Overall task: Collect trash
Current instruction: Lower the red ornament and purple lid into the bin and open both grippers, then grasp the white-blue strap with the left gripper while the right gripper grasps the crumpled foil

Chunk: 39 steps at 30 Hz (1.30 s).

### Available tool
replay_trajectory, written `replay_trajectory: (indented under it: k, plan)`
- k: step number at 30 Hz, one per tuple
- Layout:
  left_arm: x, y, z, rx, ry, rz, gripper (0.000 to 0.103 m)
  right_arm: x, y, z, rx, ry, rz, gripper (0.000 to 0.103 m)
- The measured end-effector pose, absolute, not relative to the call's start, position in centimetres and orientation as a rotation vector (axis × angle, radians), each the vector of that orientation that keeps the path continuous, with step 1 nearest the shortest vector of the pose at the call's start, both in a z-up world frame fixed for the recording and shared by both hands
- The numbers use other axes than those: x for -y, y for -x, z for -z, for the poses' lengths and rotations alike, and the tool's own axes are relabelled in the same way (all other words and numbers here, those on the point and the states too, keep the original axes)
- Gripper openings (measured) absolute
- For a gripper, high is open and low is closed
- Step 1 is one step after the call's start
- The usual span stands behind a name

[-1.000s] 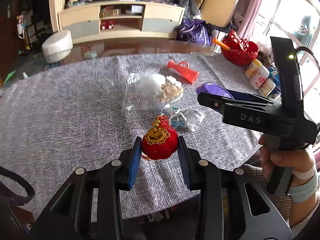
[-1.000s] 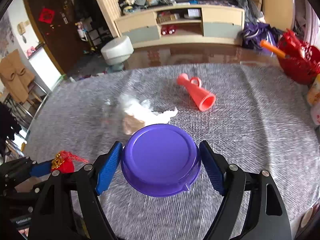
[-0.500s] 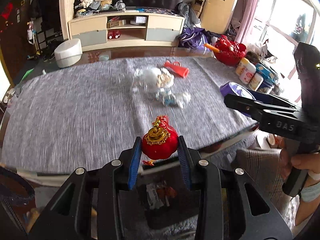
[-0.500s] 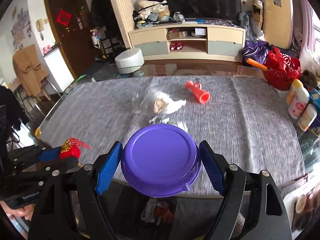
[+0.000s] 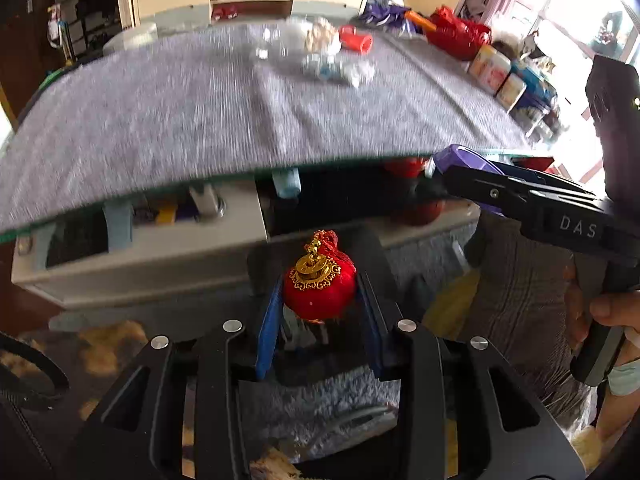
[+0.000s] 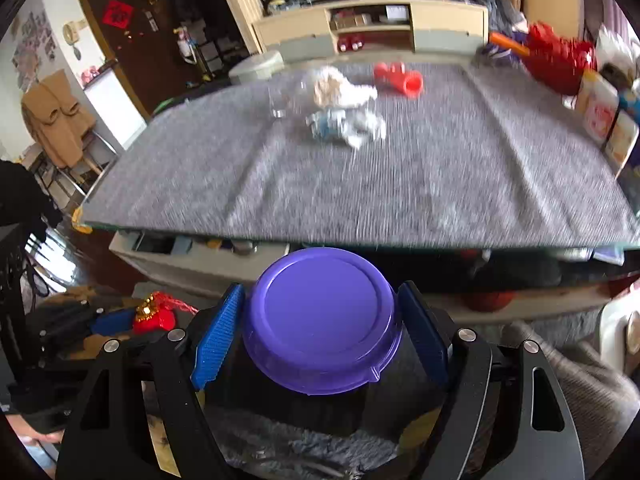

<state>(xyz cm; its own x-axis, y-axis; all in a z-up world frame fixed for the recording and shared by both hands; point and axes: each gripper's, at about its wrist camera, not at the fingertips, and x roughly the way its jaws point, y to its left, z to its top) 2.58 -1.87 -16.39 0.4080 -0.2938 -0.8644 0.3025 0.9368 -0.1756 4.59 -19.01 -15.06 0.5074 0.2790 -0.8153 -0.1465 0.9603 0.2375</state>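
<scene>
Red plush ornament (image 5: 319, 291) w/ a gold cap sits clamped between the blue pads (image 5: 267, 330) of the left gripper (image 5: 319, 320), held off the table, below & in front of its near edge. In the right wrist view the same ornament (image 6: 154, 317) shows small at lower left, in the left gripper (image 6: 120, 318).

Right gripper (image 6: 322, 334) grips a purple lid (image 6: 322, 320), flat face toward the cam, a blue pad on each side of its rim. From the left wrist view only an edge of that lid (image 5: 460, 160) shows past the black body of the right gripper (image 5: 448, 174); the person's right hand (image 5: 608, 320) wraps the handle at far right.

Grey cloth-covered table (image 6: 360, 192) fills the mid frame, blurred. On its far part: a clump of clear plastic & crumpled paper trash (image 6: 336, 92), a smaller blue-white wrapper (image 6: 344, 126) just in front of it, & an orange-red cone-shaped toy (image 6: 398, 80) lying on its side to the right. Same items in the left view: trash clump (image 5: 304, 40), wrapper (image 5: 340, 70), cone (image 5: 356, 40). All are well apart from both grippers.

Red basket (image 6: 556, 60) & boxes (image 6: 600, 110) sit along the table's right edge. Beige TV cabinet (image 6: 372, 26) stands at the back wall.
</scene>
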Motion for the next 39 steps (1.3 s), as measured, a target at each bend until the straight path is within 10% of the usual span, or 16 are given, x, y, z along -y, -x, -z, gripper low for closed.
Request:
replay_trajectory:
  k: [21, 33, 39]
  plan:
    - [3.2, -1.9, 25.1, -1.253, 0.008, 0.403, 0.034, 16.9, -4.4, 24.1, -1.19, -0.17, -0.281, 0.08]
    - [1.8, -2.8, 23.6, -1.22, 0.023, 0.33, 0.087, 19.1, -5.6, 22.3, -1.166, -0.233, -0.246, 0.091]
    - [1.2, -3.7, 20.2, -1.157, 0.004, 0.313, 0.095, 22.0, -6.5, 17.7, -1.056, -0.257, -0.211, 0.093]
